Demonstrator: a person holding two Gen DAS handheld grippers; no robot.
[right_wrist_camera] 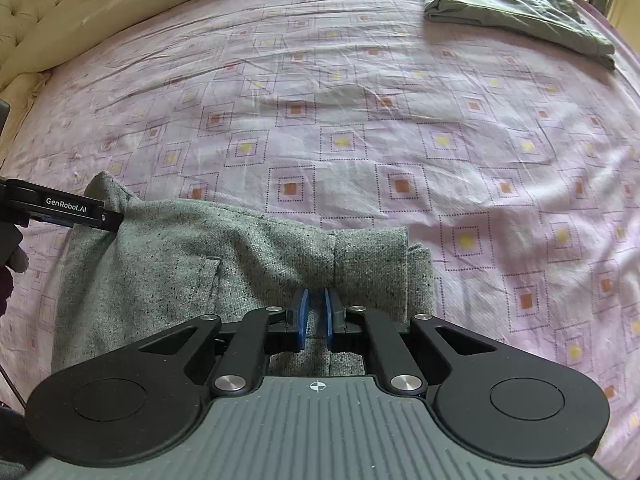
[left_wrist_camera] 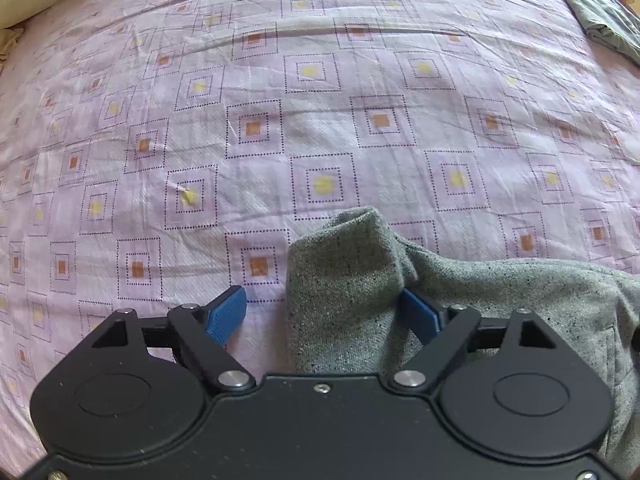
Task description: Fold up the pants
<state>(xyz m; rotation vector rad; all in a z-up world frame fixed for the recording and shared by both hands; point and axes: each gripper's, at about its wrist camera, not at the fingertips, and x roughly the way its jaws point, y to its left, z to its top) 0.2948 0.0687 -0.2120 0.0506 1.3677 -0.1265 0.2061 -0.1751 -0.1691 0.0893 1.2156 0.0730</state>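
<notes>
Grey speckled pants (right_wrist_camera: 180,264) lie folded on the pink patterned bed sheet (right_wrist_camera: 360,120), near its front edge. My right gripper (right_wrist_camera: 315,300) is shut on the pants' near edge, its blue fingers close together with a fold of grey cloth between them. My left gripper (left_wrist_camera: 320,304) is open, its blue fingers (left_wrist_camera: 226,312) wide apart around a raised corner of the pants (left_wrist_camera: 344,272). The left gripper also shows in the right wrist view (right_wrist_camera: 64,210) at the pants' left end.
A folded grey-green garment (right_wrist_camera: 516,12) lies at the bed's far right corner; it also shows in the left wrist view (left_wrist_camera: 596,8). A cream padded headboard (right_wrist_camera: 36,12) and bed edge run along the far left. The sheet (left_wrist_camera: 320,100) stretches ahead.
</notes>
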